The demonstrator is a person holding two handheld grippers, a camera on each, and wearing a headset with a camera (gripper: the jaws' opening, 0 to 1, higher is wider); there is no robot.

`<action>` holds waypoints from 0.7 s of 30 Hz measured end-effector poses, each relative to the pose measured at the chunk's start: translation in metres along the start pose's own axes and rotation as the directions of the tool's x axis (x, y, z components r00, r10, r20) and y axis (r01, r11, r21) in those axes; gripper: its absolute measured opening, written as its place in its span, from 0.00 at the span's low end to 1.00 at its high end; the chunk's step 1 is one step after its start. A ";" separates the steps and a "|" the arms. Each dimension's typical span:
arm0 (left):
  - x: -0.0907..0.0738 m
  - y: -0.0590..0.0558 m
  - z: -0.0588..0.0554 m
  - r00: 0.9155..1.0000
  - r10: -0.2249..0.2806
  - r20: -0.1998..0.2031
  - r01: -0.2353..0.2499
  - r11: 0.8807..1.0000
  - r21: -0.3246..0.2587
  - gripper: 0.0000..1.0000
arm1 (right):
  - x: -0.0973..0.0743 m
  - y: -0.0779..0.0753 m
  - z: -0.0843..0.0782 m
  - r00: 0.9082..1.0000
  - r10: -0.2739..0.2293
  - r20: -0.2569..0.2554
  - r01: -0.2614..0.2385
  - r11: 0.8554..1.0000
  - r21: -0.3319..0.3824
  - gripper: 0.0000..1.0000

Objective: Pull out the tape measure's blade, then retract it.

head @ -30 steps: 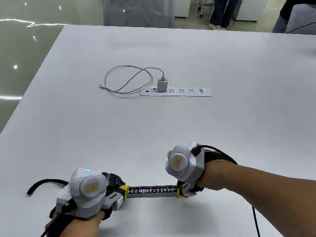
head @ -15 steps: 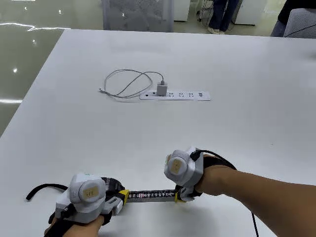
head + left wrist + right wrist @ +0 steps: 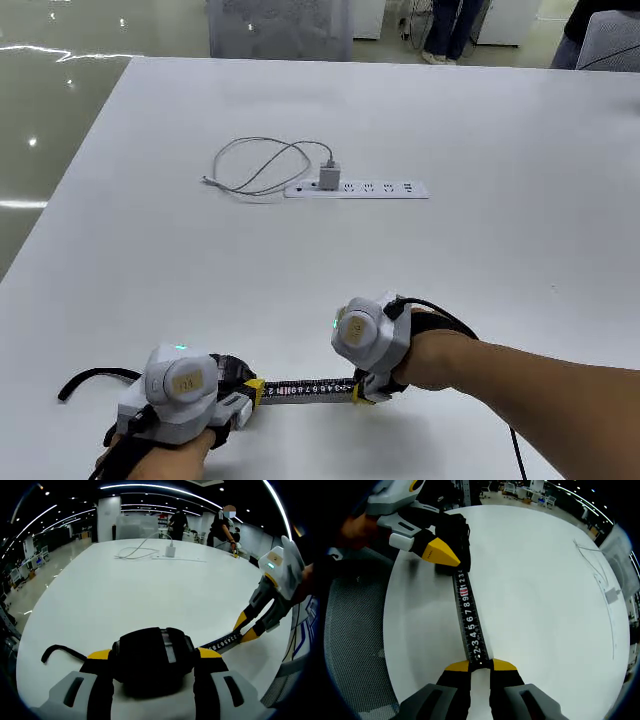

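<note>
A black tape measure case (image 3: 152, 655) sits on the white table, and my left gripper (image 3: 152, 652) is shut on its sides; in the head view that gripper (image 3: 240, 395) is at the lower left. A short length of black blade (image 3: 469, 622) with white numbers runs from the case (image 3: 452, 535) to my right gripper (image 3: 481, 666), which is shut on the blade's end. In the head view the blade (image 3: 305, 387) lies flat between the two grippers, with the right gripper (image 3: 362, 392) just right of it. A black wrist strap (image 3: 85, 380) trails left from the case.
A white power strip (image 3: 365, 187) with a plugged charger (image 3: 329, 178) and a looped grey cable (image 3: 255, 165) lies farther back on the white table (image 3: 500, 200). The table's left edge (image 3: 60, 190) borders glossy floor. People stand far behind the table.
The two grippers have come slightly closer together, so the exposed blade is a little shorter. The head camera has shifted a bit.
</note>
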State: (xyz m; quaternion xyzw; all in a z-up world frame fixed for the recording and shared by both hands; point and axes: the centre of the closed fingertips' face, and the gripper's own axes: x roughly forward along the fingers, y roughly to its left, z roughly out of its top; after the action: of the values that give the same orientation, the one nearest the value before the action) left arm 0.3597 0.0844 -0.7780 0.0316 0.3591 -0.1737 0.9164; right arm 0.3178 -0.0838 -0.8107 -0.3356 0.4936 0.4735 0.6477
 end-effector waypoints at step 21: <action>0.000 0.000 0.000 1.000 0.001 0.002 -0.001 1.000 0.001 0.61 | 0.001 0.001 0.006 0.999 0.023 0.036 -0.023 1.000 -0.008 0.09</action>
State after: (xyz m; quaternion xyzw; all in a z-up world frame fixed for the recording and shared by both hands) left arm 0.3601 0.0846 -0.7781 0.0320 0.3582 -0.1736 0.9168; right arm 0.3189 -0.0777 -0.8099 -0.3236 0.4839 0.4888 0.6498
